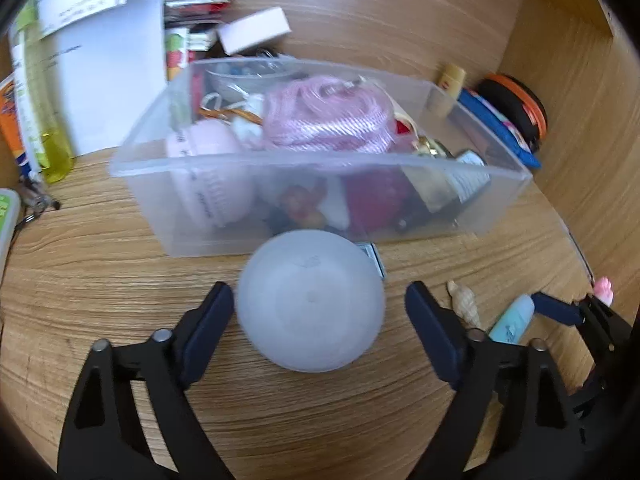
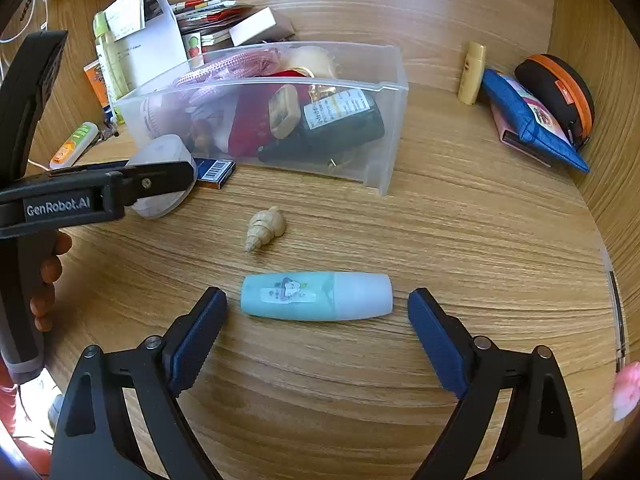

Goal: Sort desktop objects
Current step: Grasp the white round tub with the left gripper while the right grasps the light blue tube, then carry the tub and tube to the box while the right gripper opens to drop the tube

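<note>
A clear plastic bin (image 1: 320, 160) (image 2: 384, 120) on the wooden desk holds pink rope, a pink jar, a dark bottle and other items. A frosted white round container (image 1: 310, 300) (image 2: 164, 176) sits in front of it, between the open fingers of my left gripper (image 1: 320, 320), apparently untouched. My right gripper (image 2: 318, 312) is open around a light blue tube with a white cap (image 2: 316, 296) (image 1: 512, 318) lying crosswise on the desk. A beige seashell (image 2: 264, 228) (image 1: 464, 304) lies between tube and bin.
A blue barcode box (image 2: 216, 172) lies by the bin. Papers, bottles and a white box (image 1: 256, 34) stand behind the bin. A yellow tube (image 2: 472, 72), blue pouch (image 2: 528, 116) and black-orange case (image 2: 560, 92) sit at the right wall. A pink item (image 2: 626, 392) is at far right.
</note>
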The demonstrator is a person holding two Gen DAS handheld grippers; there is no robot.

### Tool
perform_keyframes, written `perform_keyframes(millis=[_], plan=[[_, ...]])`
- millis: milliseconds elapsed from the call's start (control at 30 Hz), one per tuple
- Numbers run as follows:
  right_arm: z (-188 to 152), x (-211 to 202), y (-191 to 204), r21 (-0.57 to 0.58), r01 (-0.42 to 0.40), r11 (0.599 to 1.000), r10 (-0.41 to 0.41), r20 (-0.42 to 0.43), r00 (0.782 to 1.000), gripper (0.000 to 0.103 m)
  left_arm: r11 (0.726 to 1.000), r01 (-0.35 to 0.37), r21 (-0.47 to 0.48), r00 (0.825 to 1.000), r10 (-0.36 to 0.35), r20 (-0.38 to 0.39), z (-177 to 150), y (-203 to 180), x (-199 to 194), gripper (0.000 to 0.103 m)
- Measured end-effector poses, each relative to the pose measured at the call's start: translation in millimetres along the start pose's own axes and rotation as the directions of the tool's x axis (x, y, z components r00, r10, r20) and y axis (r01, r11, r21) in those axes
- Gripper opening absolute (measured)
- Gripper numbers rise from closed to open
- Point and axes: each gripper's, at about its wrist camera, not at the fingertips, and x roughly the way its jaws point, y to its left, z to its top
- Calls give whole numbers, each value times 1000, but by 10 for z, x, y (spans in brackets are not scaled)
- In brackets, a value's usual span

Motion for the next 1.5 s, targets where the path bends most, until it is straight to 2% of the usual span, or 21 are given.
perform_keyframes(millis=[67, 167, 267, 467, 900, 1067, 1500], plan=[[9, 5, -3, 2, 1, 1000, -1, 1, 1000, 89, 1000, -5, 12, 1000, 5, -11, 9, -18, 28, 79], [8, -3, 0, 0, 1, 1000, -1, 13, 1000, 83, 1000, -7, 12, 1000, 7, -13, 23, -11, 46, 74], [18, -14, -5, 0, -2, 1000, 2, 20, 1000, 71, 1000, -11, 1, 1000, 11, -8, 39, 17, 49, 67], [21, -31, -25, 10, -21, 1000, 21, 27, 999, 71, 1000, -1, -13, 1000, 1, 20, 42, 67, -4, 65], [163, -220, -103, 29, -38, 999, 34, 102, 994, 71, 998, -65, 1, 990, 64, 126, -42, 58, -273, 65], [278, -315, -129, 28, -40, 999, 36, 136, 990, 71, 998, -45, -35, 986, 50, 158, -43, 105, -389, 65], [634, -486, -150, 14, -44, 999, 40, 226, 973, 71, 997, -43, -70, 954, 62, 294, 143, 227, -846, 65]])
